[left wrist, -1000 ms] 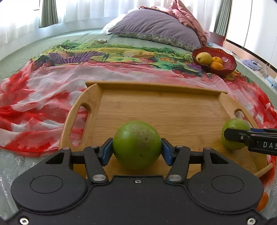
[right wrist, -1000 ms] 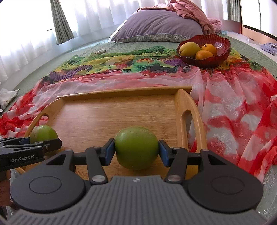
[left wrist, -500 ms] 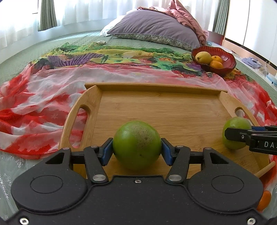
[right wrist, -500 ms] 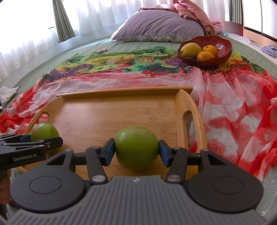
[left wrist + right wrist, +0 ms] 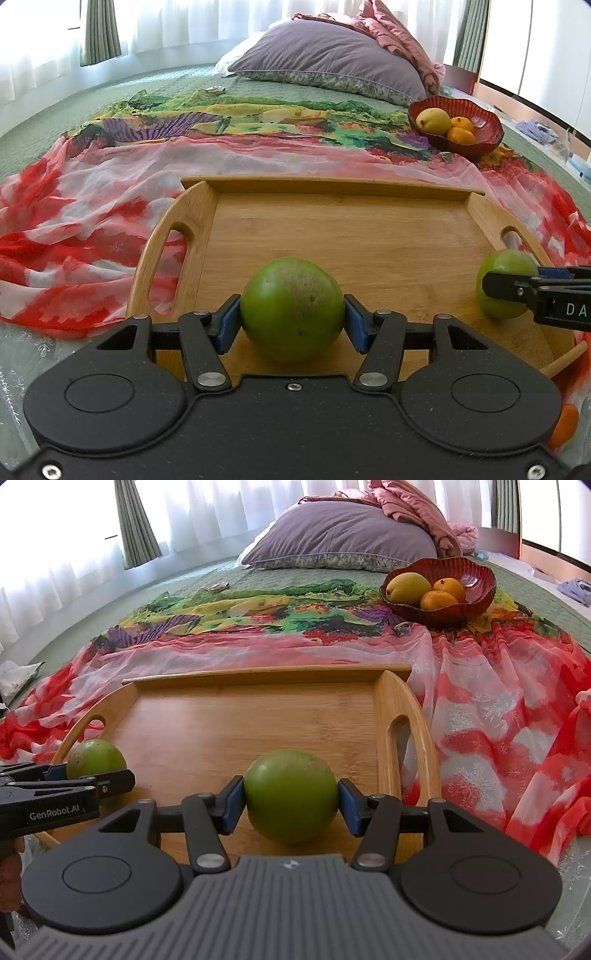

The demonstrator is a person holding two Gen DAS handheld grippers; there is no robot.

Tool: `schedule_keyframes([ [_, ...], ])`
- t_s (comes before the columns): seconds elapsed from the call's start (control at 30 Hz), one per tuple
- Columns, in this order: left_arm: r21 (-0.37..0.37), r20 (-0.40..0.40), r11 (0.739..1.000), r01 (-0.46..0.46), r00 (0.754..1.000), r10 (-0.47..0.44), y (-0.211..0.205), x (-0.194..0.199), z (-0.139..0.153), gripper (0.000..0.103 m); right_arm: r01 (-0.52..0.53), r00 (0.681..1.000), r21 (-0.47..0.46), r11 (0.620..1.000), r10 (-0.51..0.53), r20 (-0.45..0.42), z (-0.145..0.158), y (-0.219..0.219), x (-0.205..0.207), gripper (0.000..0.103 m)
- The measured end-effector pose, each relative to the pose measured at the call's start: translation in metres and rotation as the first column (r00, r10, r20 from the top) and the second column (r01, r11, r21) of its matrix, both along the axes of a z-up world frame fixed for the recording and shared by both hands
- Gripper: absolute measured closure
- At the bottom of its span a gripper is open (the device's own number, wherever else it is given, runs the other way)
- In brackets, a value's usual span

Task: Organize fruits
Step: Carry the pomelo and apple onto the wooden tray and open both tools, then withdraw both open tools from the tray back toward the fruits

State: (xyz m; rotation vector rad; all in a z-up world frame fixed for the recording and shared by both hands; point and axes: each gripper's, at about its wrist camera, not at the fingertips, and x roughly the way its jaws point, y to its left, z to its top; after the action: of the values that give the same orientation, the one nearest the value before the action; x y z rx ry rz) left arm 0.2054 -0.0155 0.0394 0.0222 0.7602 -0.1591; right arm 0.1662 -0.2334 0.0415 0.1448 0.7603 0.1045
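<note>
My left gripper (image 5: 292,319) is shut on a round green fruit (image 5: 291,308) with a rough brown patch, low over the near left part of a wooden tray (image 5: 369,236). My right gripper (image 5: 291,799) is shut on a smooth green fruit (image 5: 291,797) over the near right part of the same tray (image 5: 258,716). Each gripper and its fruit shows in the other view: the right one (image 5: 502,288) at the right edge, the left one (image 5: 96,762) at the left edge. A red bowl (image 5: 476,579) beyond the tray holds a yellow fruit (image 5: 408,587) and two oranges (image 5: 437,600).
The tray lies on a red, white and green scarf (image 5: 480,709) spread over a green bedspread. A purple pillow (image 5: 343,535) lies at the head of the bed. An orange fruit (image 5: 563,430) lies at the near right of the tray, beside a wooden stick (image 5: 565,356).
Both grippers, still shut on their fruits, have drawn back slightly and tilted up. The bowl sits lower in both views.
</note>
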Motion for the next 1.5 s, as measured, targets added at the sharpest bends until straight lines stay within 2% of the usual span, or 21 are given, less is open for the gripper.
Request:
schedule_keyframes([
  [0.07, -0.003, -0.002, 1.000, -0.002, 1.000, 0.002, 0.001, -0.001, 0.000, 0.048, -0.001, 1.000, -0.009, 1.000, 0.001, 0.010, 0.001, 0.000, -0.001, 0.042],
  [0.1, -0.006, -0.003, 1.000, -0.003, 1.000, 0.003, 0.001, -0.001, -0.001, 0.047, -0.001, 1.000, -0.012, 1.000, 0.001, 0.011, 0.001, 0.000, -0.002, 0.033],
  [0.13, -0.010, 0.000, 1.000, -0.003, 1.000, 0.003, 0.002, -0.002, -0.001, 0.045, -0.001, 1.000, -0.014, 1.000, 0.001, 0.010, 0.002, 0.000, -0.003, 0.033],
  [0.2, -0.009, 0.014, 1.000, -0.002, 1.000, 0.002, 0.003, -0.004, 0.000, 0.034, -0.003, 1.000, -0.013, 1.000, 0.003, 0.010, 0.002, 0.000, -0.004, 0.031],
  [0.4, 0.001, 0.038, 1.000, 0.007, 0.999, -0.007, 0.007, -0.012, 0.008, 0.021, -0.007, 1.000, -0.011, 1.000, 0.007, 0.011, 0.002, -0.003, -0.006, 0.024],
  [0.6, 0.025, 0.056, 0.999, 0.033, 0.998, -0.035, 0.006, -0.025, 0.011, 0.014, -0.023, 0.999, -0.043, 0.999, 0.025, 0.036, 0.005, -0.003, -0.017, 0.015],
  [0.97, 0.068, 0.059, 0.995, 0.071, 0.995, -0.075, -0.001, -0.042, 0.009, 0.009, -0.035, 0.998, -0.056, 0.998, 0.037, 0.049, 0.006, -0.007, -0.033, 0.012],
  [1.2, 0.039, 0.073, 0.996, 0.075, 0.994, -0.078, 0.006, -0.058, 0.013, 0.008, -0.046, 0.997, -0.072, 0.996, 0.051, 0.066, 0.007, -0.007, -0.046, 0.011],
  [1.5, 0.026, 0.115, 0.996, 0.090, 0.989, -0.092, 0.015, -0.099, 0.013, 0.007, -0.081, 0.992, -0.079, 0.994, 0.088, 0.090, 0.005, -0.004, -0.074, 0.010],
])
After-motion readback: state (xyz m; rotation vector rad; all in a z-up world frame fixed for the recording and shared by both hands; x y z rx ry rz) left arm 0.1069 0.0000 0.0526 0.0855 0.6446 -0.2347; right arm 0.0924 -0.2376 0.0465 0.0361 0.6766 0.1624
